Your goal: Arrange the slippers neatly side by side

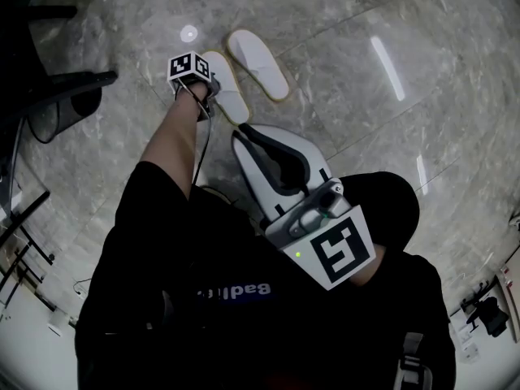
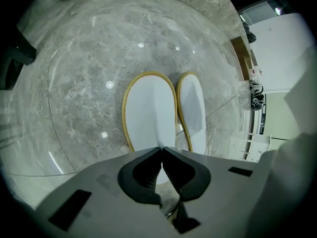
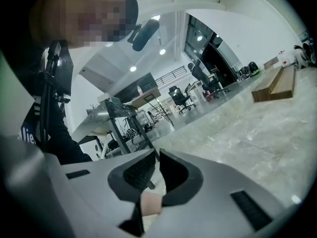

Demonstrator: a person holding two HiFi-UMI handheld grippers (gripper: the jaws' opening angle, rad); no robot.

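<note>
Two white slippers with yellow trim lie on the grey marble floor, almost side by side, toes away from me. In the head view the left slipper (image 1: 226, 88) is close to the right slipper (image 1: 257, 63). My left gripper (image 1: 201, 100) reaches down at the left slipper's near edge. In the left gripper view its tips (image 2: 162, 149) meet on the heel edge of the left slipper (image 2: 149, 110), with the right slipper (image 2: 193, 108) just beside it. My right gripper (image 1: 242, 131) is held higher and close to my body, pointing out across the room. Its jaws (image 3: 157, 153) are together with nothing between them.
A dark mesh bin (image 1: 61, 108) and black furniture legs stand at the left of the head view. In the right gripper view, desks (image 3: 124, 113), office chairs (image 3: 178, 97) and a low wooden platform (image 3: 277, 86) stand far off. Shoes (image 2: 255, 95) sit by the wall.
</note>
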